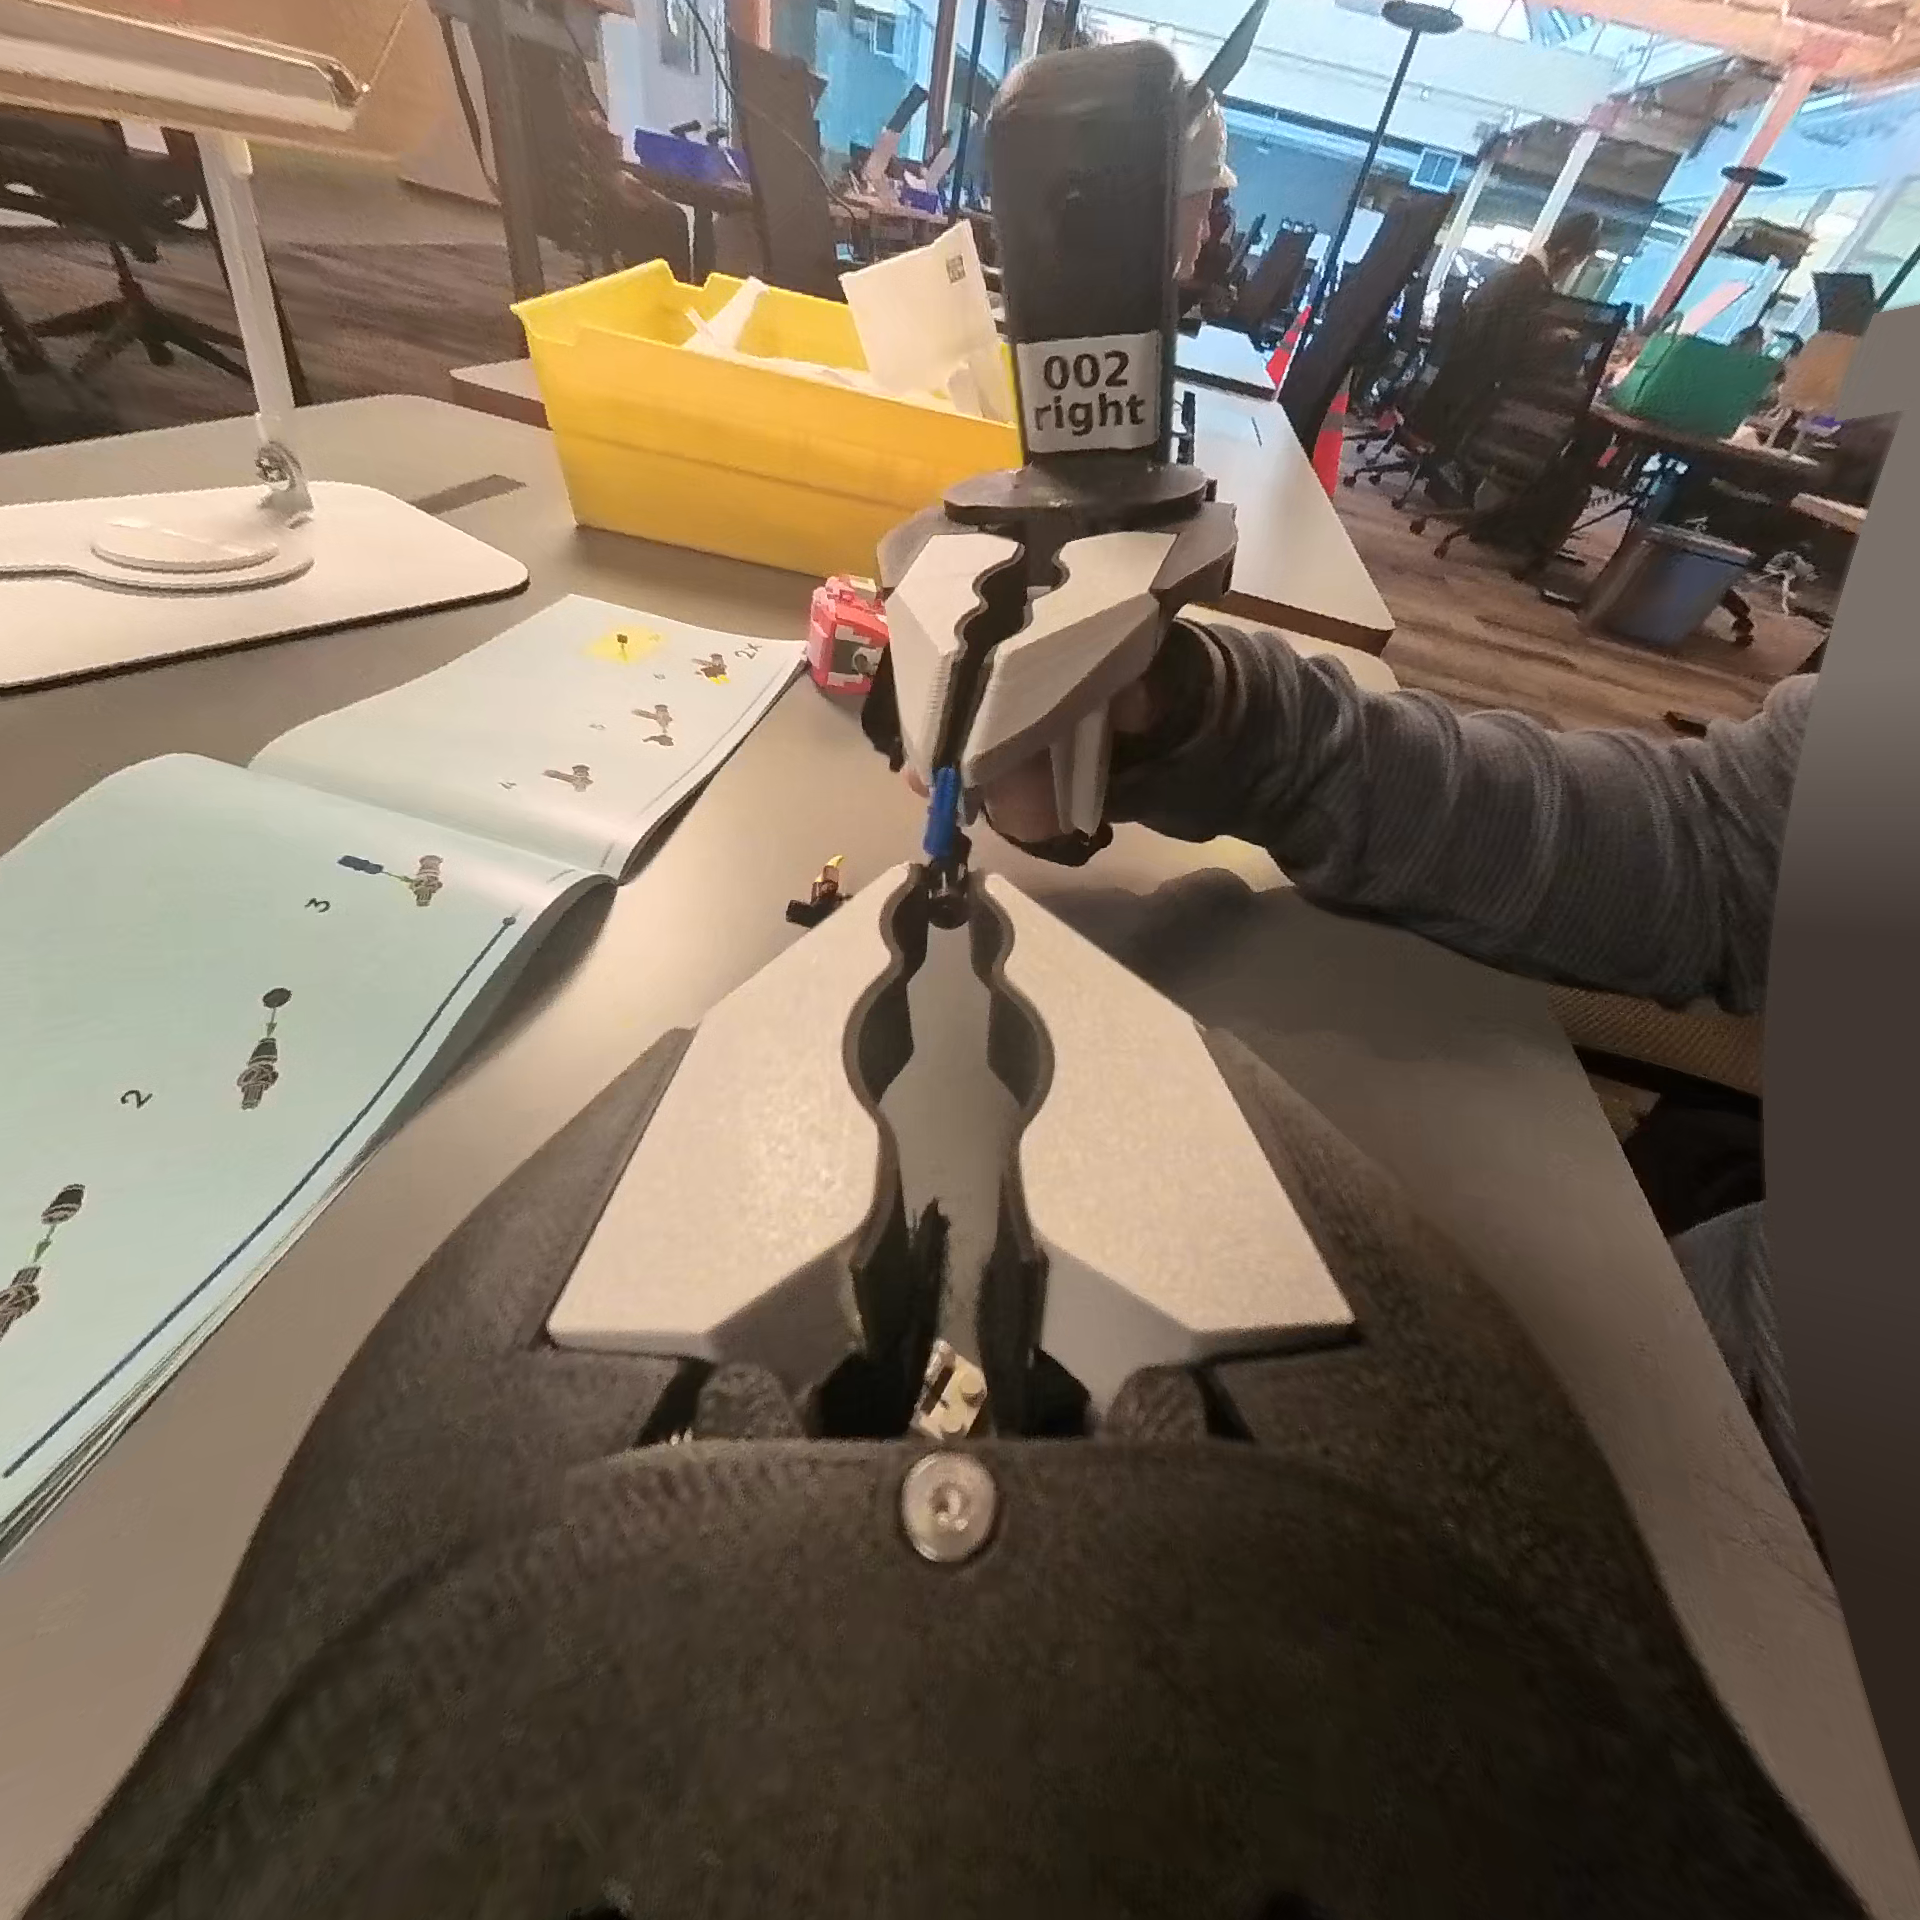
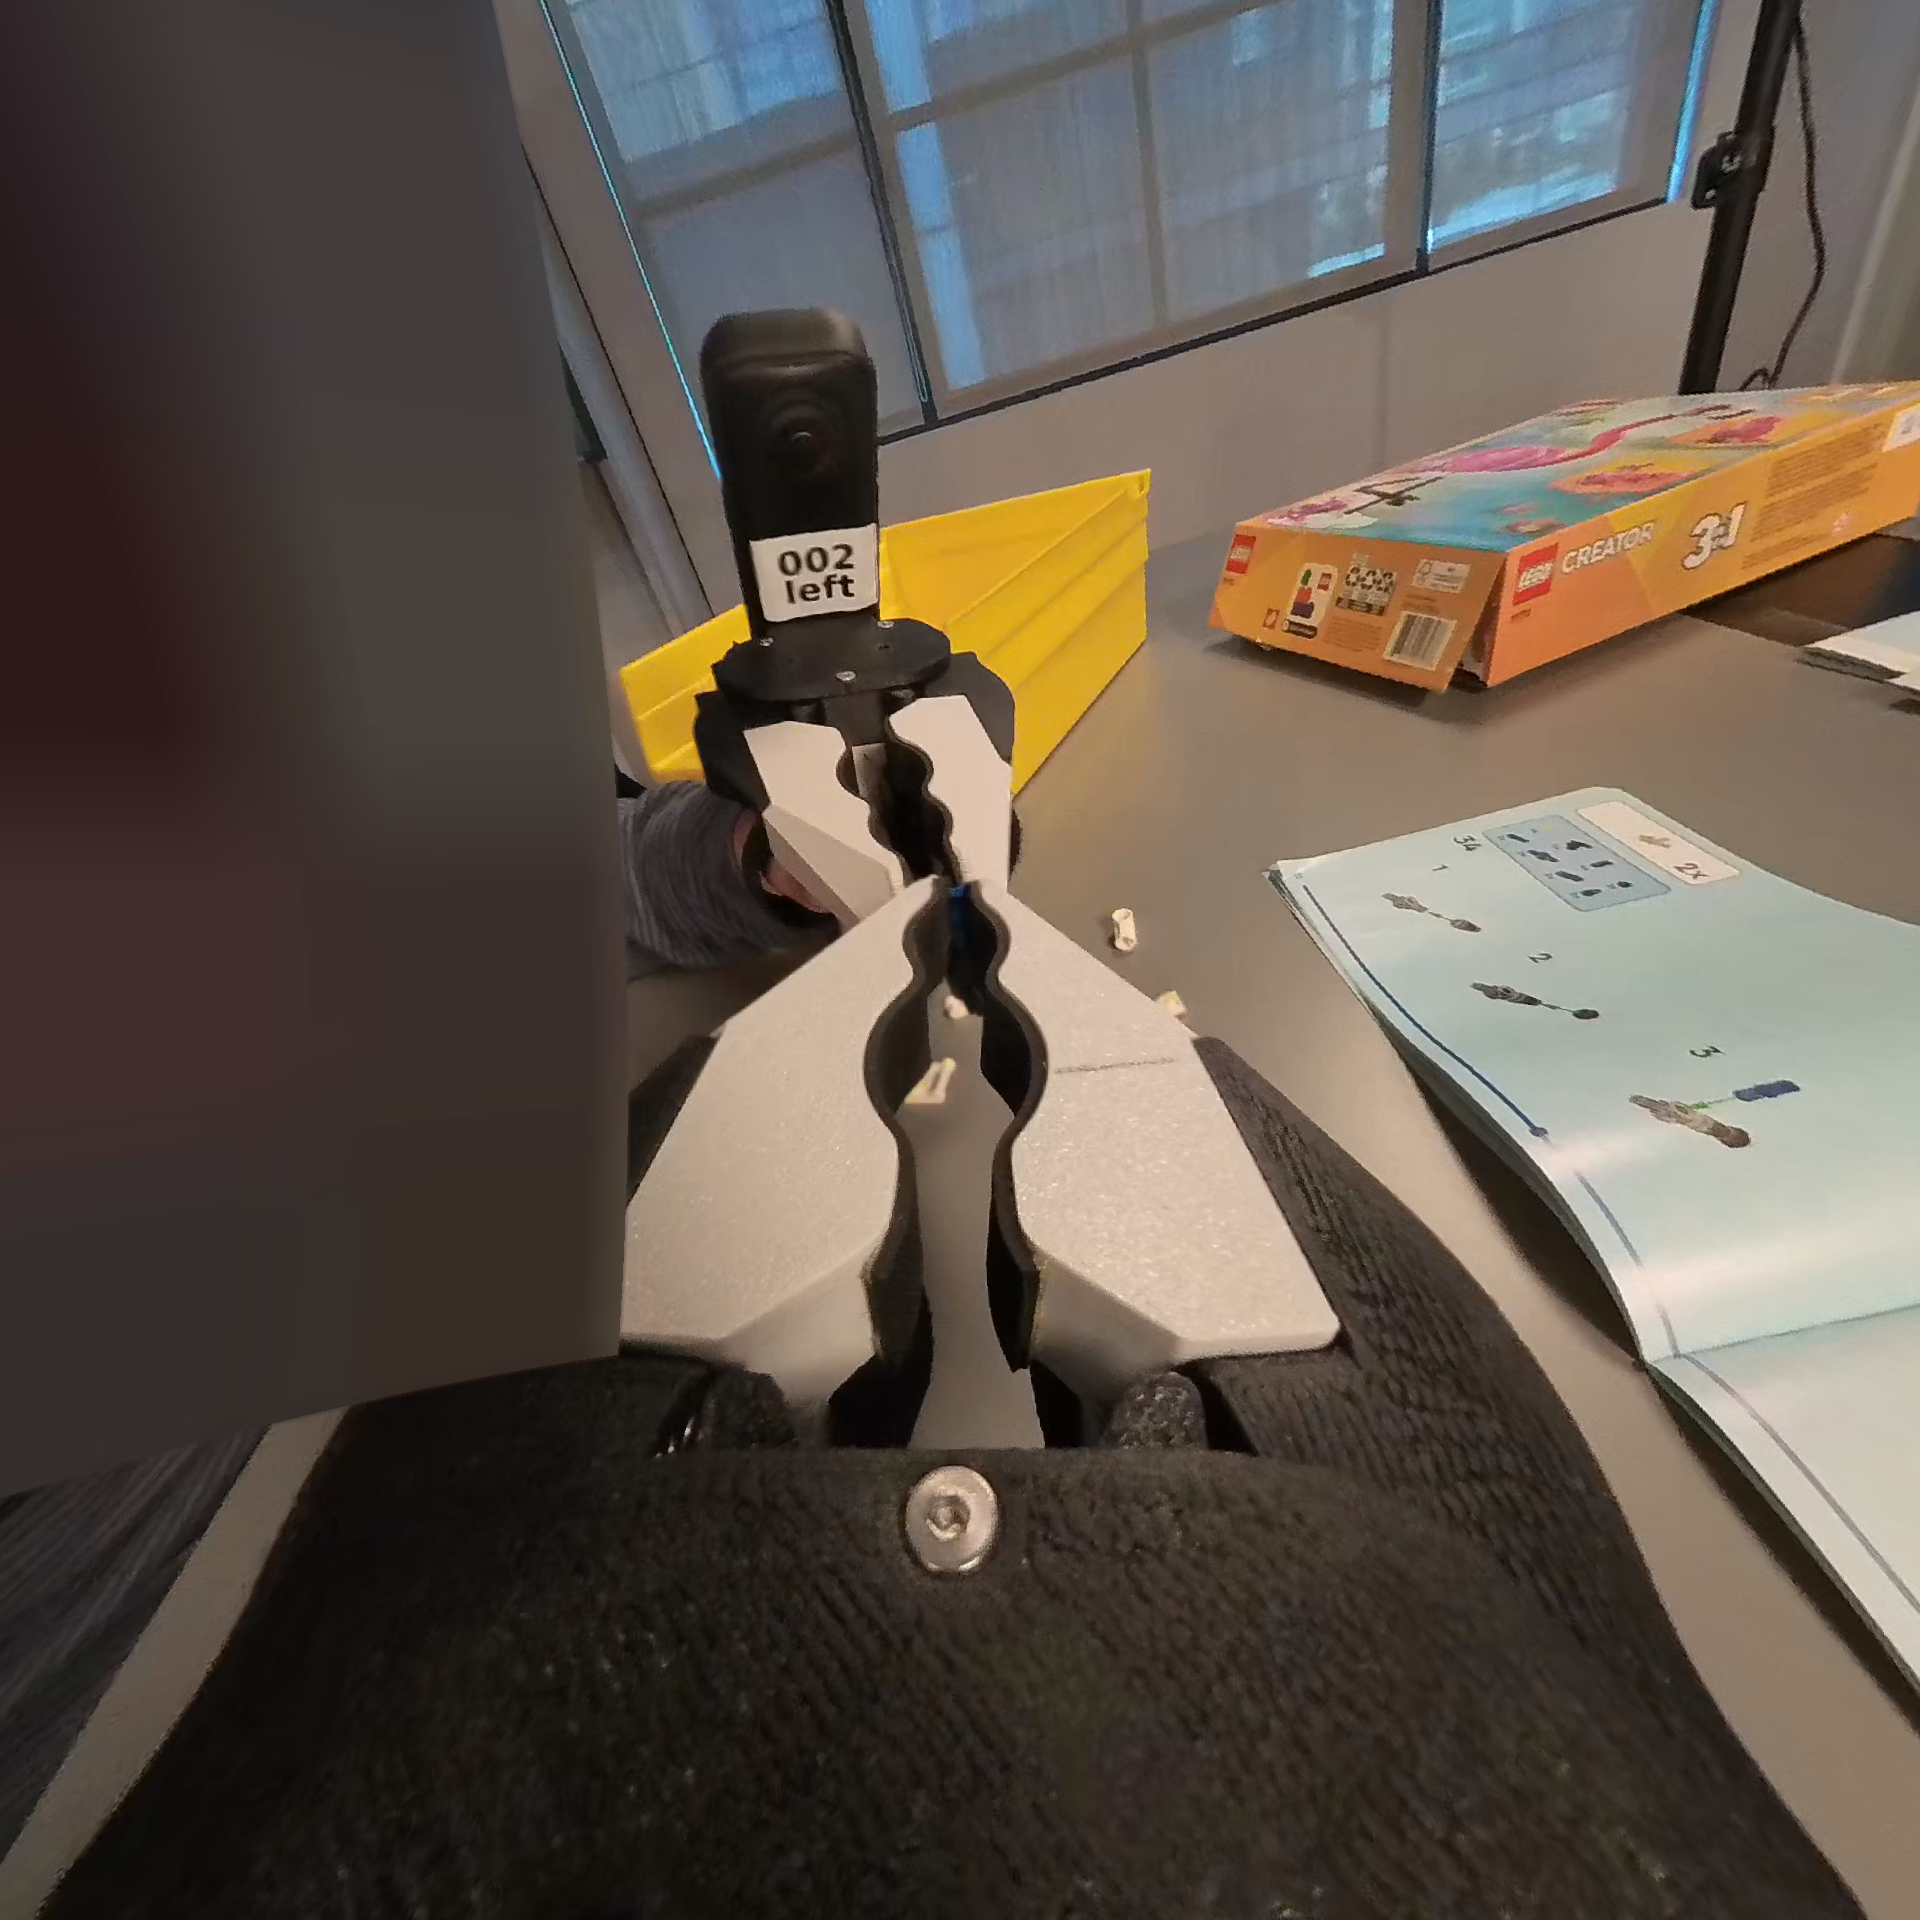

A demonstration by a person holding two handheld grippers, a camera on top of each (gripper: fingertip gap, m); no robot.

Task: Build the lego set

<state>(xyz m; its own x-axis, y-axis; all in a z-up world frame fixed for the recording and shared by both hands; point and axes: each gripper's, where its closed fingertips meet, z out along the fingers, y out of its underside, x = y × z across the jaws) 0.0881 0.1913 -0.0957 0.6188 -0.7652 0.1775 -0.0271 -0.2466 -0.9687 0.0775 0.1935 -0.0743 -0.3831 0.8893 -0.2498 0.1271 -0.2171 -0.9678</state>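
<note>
Meeting tip to tip above the grey surface (image 1: 1195,935), the right gripper (image 1: 948,805) has its jaws clamped on a slim blue plastic pin (image 1: 943,816), long axis aimed at the small black toy piece (image 1: 945,902) pinched by the left gripper (image 1: 943,899).

A grey blurred patch (image 2: 301,675) covers the right wrist view's left side; the booklet (image 2: 1662,1091) runs off its right edge.
</note>
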